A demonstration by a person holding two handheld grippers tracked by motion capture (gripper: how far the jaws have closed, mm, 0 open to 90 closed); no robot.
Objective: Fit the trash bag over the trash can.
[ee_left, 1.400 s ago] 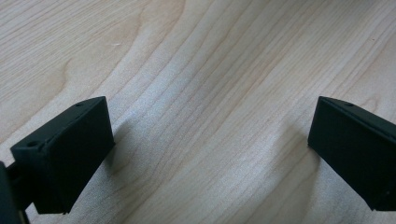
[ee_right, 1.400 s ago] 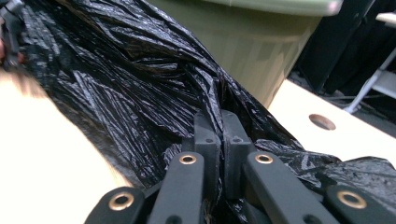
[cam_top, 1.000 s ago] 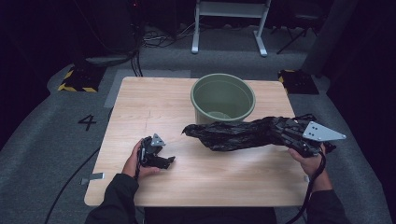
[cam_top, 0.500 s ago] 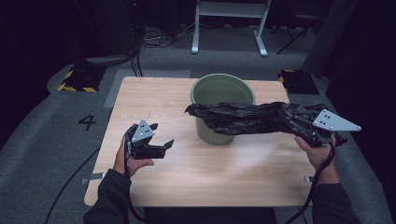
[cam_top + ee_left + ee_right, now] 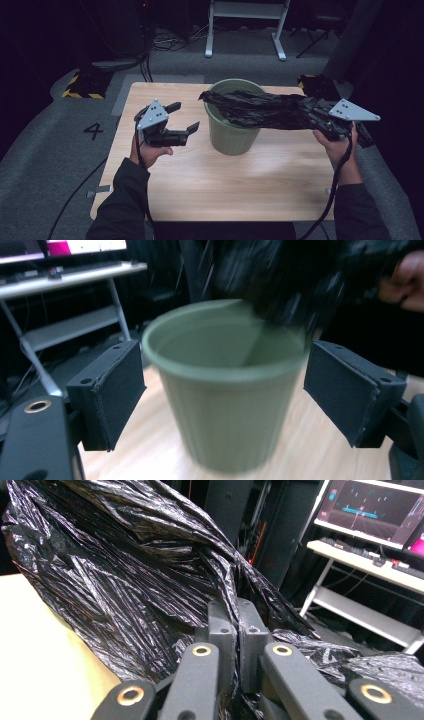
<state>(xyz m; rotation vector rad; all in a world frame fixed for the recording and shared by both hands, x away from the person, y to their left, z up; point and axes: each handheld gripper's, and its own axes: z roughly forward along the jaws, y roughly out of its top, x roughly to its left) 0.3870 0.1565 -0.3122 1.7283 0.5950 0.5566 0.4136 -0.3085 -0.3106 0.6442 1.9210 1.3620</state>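
A green bin (image 5: 233, 131) stands upright on the wooden table (image 5: 215, 185), toward the far side and a little right of the middle. Across its open top stretches a crumpled black plastic bag (image 5: 260, 109), drawn out long and roughly level, its free end reaching just past the bin's far left rim.

The right gripper (image 5: 320, 120) is at the right edge of the table, raised above the surface, and its jaws are pressed together on the right end of the bag (in the right gripper view the two jaw tips meet with the glossy plastic bunched around them (image 5: 230, 630)). The right hand (image 5: 336, 145) holds it from below, with a cable trailing down toward the near edge.

The left gripper (image 5: 182, 117) is held up to the left of the bin, apart from it, pointing right toward it. Its jaws stand wide and grasp nothing; in the left gripper view the two black pads (image 5: 112, 390) frame the bin (image 5: 225, 395) from either side without touching it, and the bag (image 5: 280, 285) hangs blurred over the far rim. The left hand (image 5: 147, 150) grips it from underneath.
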